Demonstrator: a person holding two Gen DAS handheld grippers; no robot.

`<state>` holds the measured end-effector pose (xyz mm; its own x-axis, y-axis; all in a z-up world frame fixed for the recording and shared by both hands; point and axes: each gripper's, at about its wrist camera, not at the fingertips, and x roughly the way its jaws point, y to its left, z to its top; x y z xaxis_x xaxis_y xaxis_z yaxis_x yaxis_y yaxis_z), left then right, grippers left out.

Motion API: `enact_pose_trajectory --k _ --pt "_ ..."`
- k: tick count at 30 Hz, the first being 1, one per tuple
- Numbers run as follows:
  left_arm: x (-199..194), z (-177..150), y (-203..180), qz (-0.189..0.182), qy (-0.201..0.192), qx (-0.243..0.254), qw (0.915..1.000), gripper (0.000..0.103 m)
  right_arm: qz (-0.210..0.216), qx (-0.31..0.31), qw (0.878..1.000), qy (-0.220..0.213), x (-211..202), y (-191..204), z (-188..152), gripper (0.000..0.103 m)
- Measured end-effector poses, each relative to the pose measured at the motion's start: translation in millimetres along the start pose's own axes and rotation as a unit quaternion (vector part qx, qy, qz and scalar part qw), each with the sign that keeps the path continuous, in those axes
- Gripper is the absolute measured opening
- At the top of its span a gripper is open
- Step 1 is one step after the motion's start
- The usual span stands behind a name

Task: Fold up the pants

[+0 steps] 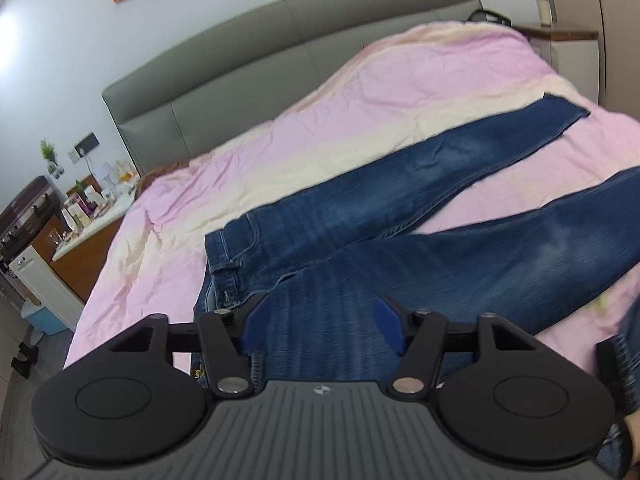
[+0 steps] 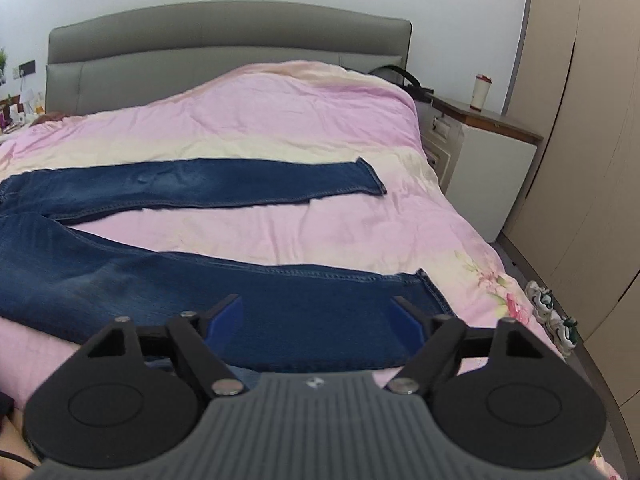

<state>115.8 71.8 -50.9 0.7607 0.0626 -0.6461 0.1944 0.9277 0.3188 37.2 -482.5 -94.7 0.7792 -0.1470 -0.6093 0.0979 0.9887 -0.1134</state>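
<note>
Blue jeans [image 1: 400, 208] lie flat on the pink duvet [image 1: 360, 92], legs spread apart in a V. My left gripper [image 1: 320, 304] hovers over the waist end, just right of the waistband [image 1: 224, 264]; its blue pads stand apart with denim showing below them, nothing pinched. In the right wrist view the jeans [image 2: 120, 276] stretch from left to right. My right gripper [image 2: 316, 304] is open above the near leg, close to its hem [image 2: 428, 292]. The far leg [image 2: 240, 184] lies straight toward the headboard side.
A grey headboard [image 2: 224, 40] backs the bed. A nightstand [image 2: 488, 152] with a cup [image 2: 480, 92] stands on the right beside a beige wardrobe [image 2: 580, 160]; shoes [image 2: 548, 308] lie on the floor. A cluttered side table [image 1: 92, 216] and a blue bin [image 1: 44, 316] stand left.
</note>
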Motion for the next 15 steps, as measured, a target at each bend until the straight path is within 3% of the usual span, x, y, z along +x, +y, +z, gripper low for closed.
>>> enact_pose_trajectory --k 1,4,8,11,15 --pt "10 -1 6 -0.005 0.002 0.007 1.0 0.06 -0.003 0.001 1.0 0.009 11 -8 2 0.061" --pt "43 -10 18 0.002 0.021 0.07 0.9973 0.058 0.004 0.005 0.999 0.047 52 -36 9 0.049" --pt "92 -28 35 -0.02 0.102 0.096 0.9899 0.043 0.003 -0.023 0.995 0.093 102 -58 7 0.049" --pt "118 -51 41 -0.033 0.156 0.14 0.9773 0.043 0.006 -0.035 0.991 0.129 133 -70 -3 0.049" --pt "137 -83 40 -0.031 0.224 0.207 0.9519 0.043 0.019 -0.081 0.983 0.162 158 -73 -18 0.049"
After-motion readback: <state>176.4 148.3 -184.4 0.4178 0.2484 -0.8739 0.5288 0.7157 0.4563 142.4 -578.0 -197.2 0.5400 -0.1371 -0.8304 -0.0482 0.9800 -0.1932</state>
